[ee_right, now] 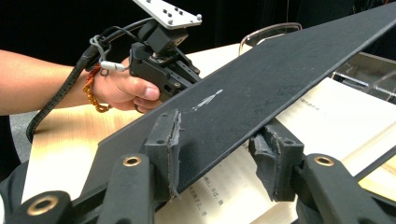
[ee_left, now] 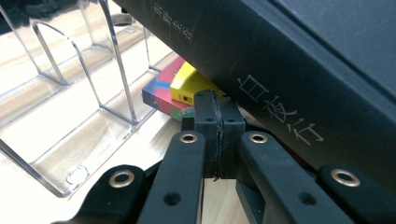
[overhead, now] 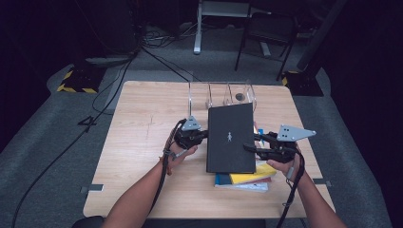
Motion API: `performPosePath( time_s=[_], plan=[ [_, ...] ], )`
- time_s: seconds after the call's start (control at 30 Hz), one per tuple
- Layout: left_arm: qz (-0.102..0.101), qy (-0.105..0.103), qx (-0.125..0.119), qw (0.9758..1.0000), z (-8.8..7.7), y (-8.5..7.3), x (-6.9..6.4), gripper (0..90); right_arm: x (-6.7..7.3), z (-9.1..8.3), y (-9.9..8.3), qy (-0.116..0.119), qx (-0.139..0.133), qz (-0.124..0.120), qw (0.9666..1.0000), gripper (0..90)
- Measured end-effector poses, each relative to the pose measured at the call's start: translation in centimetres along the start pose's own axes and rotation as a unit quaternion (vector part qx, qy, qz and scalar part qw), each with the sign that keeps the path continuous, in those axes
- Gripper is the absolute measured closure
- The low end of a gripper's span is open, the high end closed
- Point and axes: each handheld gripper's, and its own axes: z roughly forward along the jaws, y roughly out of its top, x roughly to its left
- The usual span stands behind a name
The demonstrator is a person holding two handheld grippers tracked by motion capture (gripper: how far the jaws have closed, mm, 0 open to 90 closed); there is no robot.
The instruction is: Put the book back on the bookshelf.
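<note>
- My left gripper sits at the left edge of the black book, which lies mid-table, right of centre, on top of a small stack of books.
- In the left gripper view my 2 pads meet flat with nothing between them; the black book's spine passes just above them, and I cannot tell whether they touch it.
- My right gripper works at the book's right edge. In the right gripper view its jaws stand partly apart, 1 on each side of the raised black cover; the left pad lies against the cover, the right pad sits beneath it, and whether they pinch it is hard to make out.
- Printed pages show under the lifted cover.
- The stack is mostly hidden: only a yellow book and a red one peek out.
- A clear book stand stands at the far edge, its base cut off by the black book.
</note>
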Motion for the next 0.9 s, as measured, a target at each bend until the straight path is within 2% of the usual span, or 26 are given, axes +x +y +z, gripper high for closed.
performPosePath(
  time_s=[0.23,0.3,0.37,0.5,0.6,0.73,0.9],
  plan=[
    [-0.016,-0.003,-0.022,0.9996,-0.2,0.6,0.2,89.4,0.3,-0.3,0.6,-0.004,-0.013,-0.028,0.9995,57.5],
    [-0.006,0.003,-0.028,0.9996,-0.6,1.3,0.3,89.4,0.7,-0.5,1.1,-0.010,-0.017,-0.051,0.9985,59.4],
    [-0.002,0.004,-0.030,0.9995,-0.8,1.5,0.2,89.4,0.8,-0.5,1.2,-0.011,-0.018,-0.056,0.9982,59.9],
    [0.003,0.009,-0.042,0.9991,-1.4,2.4,0.2,89.4,1.3,-1.0,1.6,-0.011,-0.023,-0.082,0.9963,63.3],
    [0.011,0.010,-0.044,0.9989,-1.7,2.5,0.2,89.4,1.5,-1.1,1.6,-0.012,-0.025,-0.090,0.9956,64.1],
    [0.001,0.001,-0.056,0.9984,-2.4,2.7,0.0,89.4,1.9,-1.4,1.3,-0.007,-0.031,-0.103,0.9941,65.8],
    [0.025,0.008,-0.055,0.9981,-3.2,3.2,-0.7,89.1,2.8,-1.8,0.7,-0.008,-0.038,-0.112,0.9930,68.4]
  ],
)
